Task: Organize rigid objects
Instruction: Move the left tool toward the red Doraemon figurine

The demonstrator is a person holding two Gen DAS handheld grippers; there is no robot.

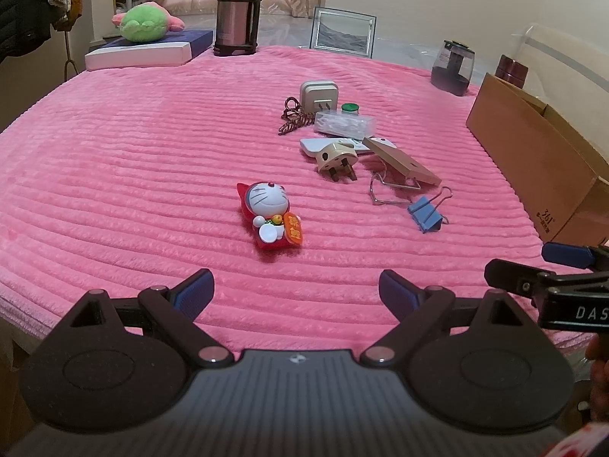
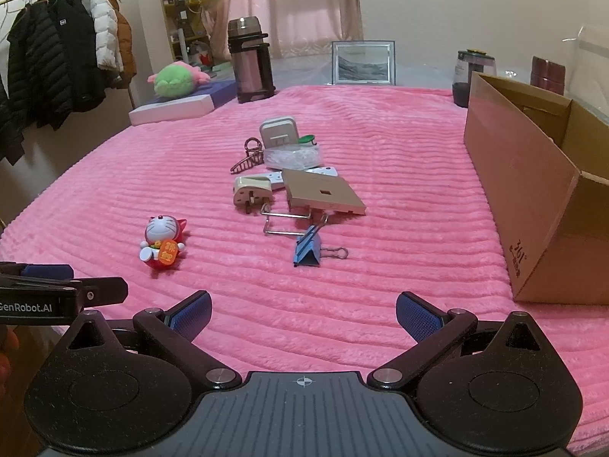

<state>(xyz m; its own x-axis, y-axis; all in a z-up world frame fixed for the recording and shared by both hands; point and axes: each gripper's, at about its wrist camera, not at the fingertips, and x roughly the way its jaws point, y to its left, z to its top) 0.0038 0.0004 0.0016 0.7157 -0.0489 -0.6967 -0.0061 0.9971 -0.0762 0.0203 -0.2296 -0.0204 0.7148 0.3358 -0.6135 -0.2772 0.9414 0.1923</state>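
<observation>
With the fingers of the left gripper (image 1: 296,289) and right gripper (image 2: 303,312) wide open and empty above the pink blanket (image 1: 152,160), the cat figurine (image 1: 271,216) lies apart, but the blue binder clip (image 2: 309,251) touches a wire clip (image 2: 283,222), so grasping it may drag neighbours away from the cardboard box (image 2: 533,190).

The left gripper (image 1: 296,289) hovers over the near edge of the pink blanket (image 1: 152,175), jaws spread wide with nothing between them. The right gripper (image 2: 303,314) hovers just beside it, angled downward, jaws equally wide and empty.

Dim, perhaps indoor light; fisheye-warped edges
</observation>
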